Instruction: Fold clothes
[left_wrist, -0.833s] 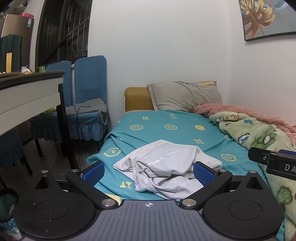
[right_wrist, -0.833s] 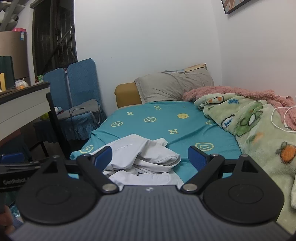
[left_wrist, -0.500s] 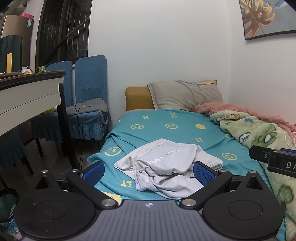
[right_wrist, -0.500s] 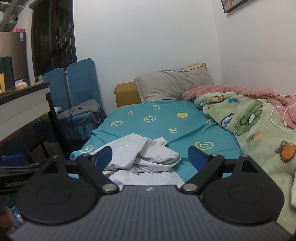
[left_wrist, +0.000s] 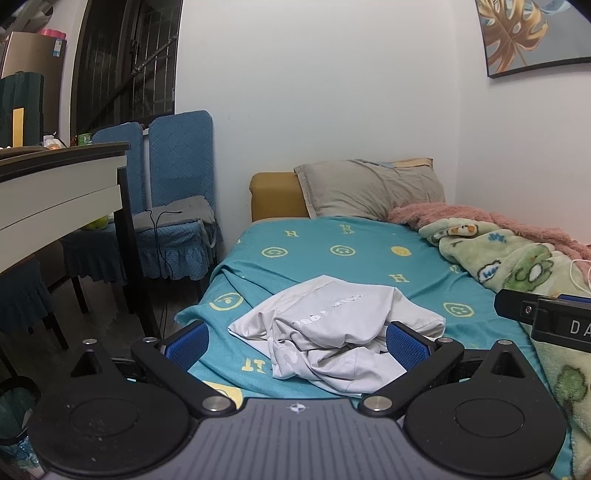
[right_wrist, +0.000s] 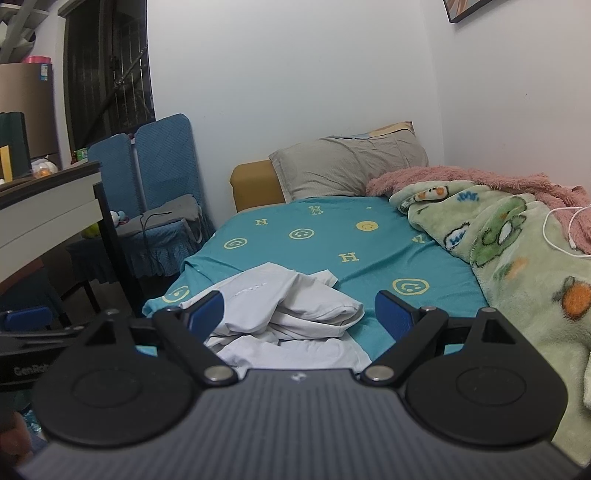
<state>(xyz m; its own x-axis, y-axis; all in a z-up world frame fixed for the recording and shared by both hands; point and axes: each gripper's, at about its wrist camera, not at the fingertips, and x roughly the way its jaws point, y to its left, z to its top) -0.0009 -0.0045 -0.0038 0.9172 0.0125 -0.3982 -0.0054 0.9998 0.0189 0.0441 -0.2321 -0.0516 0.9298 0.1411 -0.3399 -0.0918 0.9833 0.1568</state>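
Spreading that crumpled white garment (left_wrist: 332, 328) flat comes first, I'd say. Left gripper (left_wrist: 295, 341) and right gripper (right_wrist: 299, 314) both gape, empty; pinch separate edges.

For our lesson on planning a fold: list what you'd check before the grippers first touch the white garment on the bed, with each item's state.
1. Left gripper open: ok.
2. Right gripper open: ok.
3. White garment lying flat: not ok, crumpled in a heap.
4. Garment free of both grippers: ok.
5. Bare teal sheet beyond for spreading: ok.
6. Collar and sleeves located: cannot tell.
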